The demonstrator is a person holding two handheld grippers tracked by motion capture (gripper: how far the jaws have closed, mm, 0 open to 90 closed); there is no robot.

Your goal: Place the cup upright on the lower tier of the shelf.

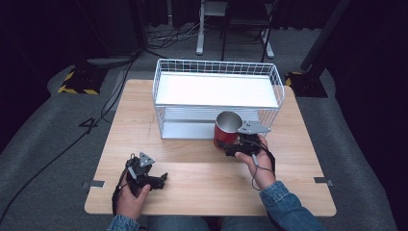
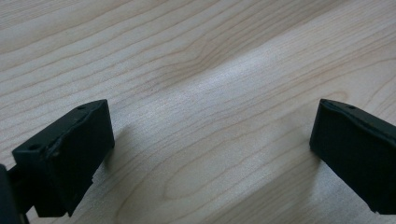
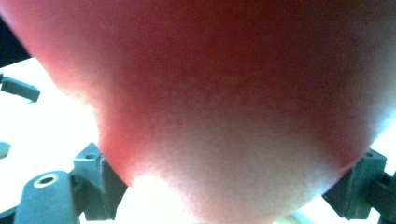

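a red cup (image 1: 226,131) with silver inside, a white wire basket (image 1: 217,96), a pale wood-grain table (image 1: 144,115).

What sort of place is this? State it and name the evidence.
Probably a lab or studio set up for recording: a lone wooden table on grey carpet, dark curtains all round, cables and black-and-yellow taped stand bases on the floor.

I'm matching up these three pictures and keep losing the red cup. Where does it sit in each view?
High view: the red cup is right of centre, in front of the white wire rack, at the right gripper.
Left gripper view: not in it; open jaws over the wooden table.
Right gripper view: blurred red, very close, between the jaws.
Shared landmark: the wooden table.
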